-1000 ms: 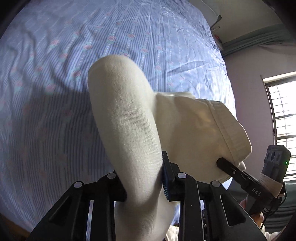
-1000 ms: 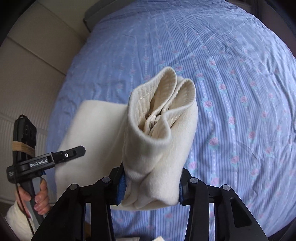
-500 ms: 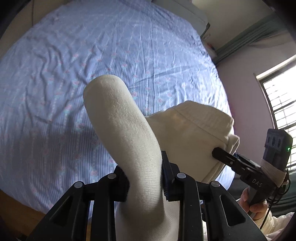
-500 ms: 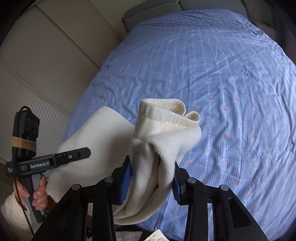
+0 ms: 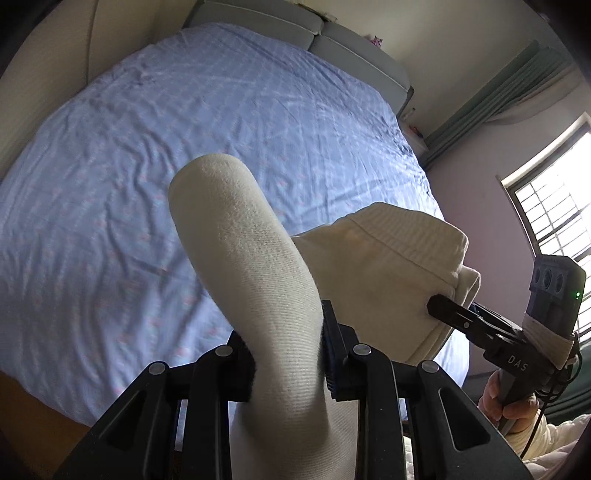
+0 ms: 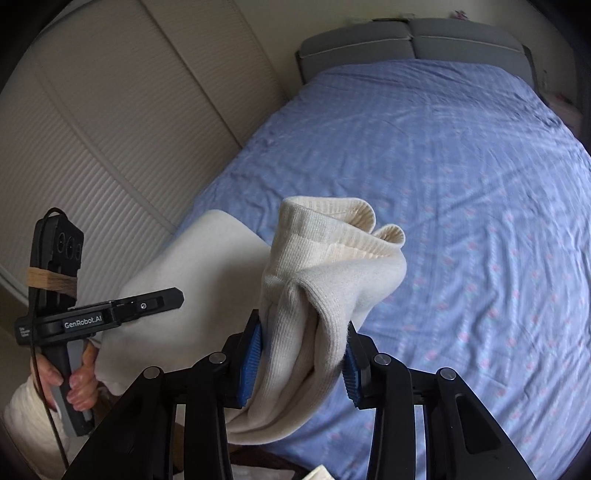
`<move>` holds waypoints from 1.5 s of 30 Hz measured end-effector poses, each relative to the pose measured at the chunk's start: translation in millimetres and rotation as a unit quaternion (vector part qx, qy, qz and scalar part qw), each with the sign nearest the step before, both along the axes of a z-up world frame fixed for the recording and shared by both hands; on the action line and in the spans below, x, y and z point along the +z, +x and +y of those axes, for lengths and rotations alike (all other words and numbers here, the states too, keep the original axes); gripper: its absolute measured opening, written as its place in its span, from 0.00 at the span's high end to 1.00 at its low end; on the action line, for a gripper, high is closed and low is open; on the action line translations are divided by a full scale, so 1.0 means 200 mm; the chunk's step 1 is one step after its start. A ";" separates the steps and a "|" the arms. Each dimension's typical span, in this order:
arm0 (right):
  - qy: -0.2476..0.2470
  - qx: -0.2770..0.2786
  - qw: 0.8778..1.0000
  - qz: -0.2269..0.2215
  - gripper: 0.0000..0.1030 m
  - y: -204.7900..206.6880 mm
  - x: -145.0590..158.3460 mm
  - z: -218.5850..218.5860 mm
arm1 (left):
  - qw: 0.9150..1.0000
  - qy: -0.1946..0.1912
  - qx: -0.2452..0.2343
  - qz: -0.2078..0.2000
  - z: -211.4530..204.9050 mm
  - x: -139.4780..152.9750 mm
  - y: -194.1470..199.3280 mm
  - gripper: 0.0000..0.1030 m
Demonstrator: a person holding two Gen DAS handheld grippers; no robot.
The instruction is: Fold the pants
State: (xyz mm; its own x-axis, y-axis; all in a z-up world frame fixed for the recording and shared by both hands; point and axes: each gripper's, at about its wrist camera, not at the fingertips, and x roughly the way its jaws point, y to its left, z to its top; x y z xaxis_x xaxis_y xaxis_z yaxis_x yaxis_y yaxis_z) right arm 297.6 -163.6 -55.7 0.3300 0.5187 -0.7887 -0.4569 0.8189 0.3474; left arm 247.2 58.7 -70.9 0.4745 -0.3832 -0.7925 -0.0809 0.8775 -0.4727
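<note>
Cream knit pants (image 5: 255, 266) hang in the air above a blue bed (image 5: 155, 147). My left gripper (image 5: 286, 354) is shut on a rounded fold of the fabric. My right gripper (image 6: 303, 354) is shut on the ribbed waistband end (image 6: 332, 240), which bunches up between the blue pads. In the left wrist view the right gripper (image 5: 469, 321) holds the cloth at the right. In the right wrist view the left gripper (image 6: 122, 310) shows at the left, with the pants (image 6: 192, 280) stretched between the two.
The bed (image 6: 461, 184) has a floral blue sheet and a grey headboard (image 6: 413, 33) at the far end. A beige panelled wall (image 6: 92, 129) runs along its left side. A window (image 5: 554, 214) and green curtain (image 5: 498, 96) stand at the right.
Both grippers have risen and tilted up with the pants; more of the bed, the headboard and the walls is in view. The grip on the cloth is unchanged.
</note>
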 end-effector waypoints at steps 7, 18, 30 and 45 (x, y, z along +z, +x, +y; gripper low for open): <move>0.001 -0.015 1.000 -0.003 0.62 0.03 -0.03 0.50 | 1.000 0.003 -0.024 0.005 0.52 0.00 0.08 0.74; -0.003 -0.022 1.000 0.011 0.62 0.22 -0.18 1.27 | 0.999 0.026 -0.041 0.004 1.33 -0.11 0.32 0.74; -0.025 -0.027 0.998 0.058 0.72 0.52 -0.48 1.77 | 0.996 0.064 -0.060 0.010 1.91 -0.45 0.81 0.74; -0.108 -0.036 0.980 0.162 0.52 0.52 -0.77 1.88 | 0.959 0.250 0.014 0.134 2.23 -0.85 0.75 0.36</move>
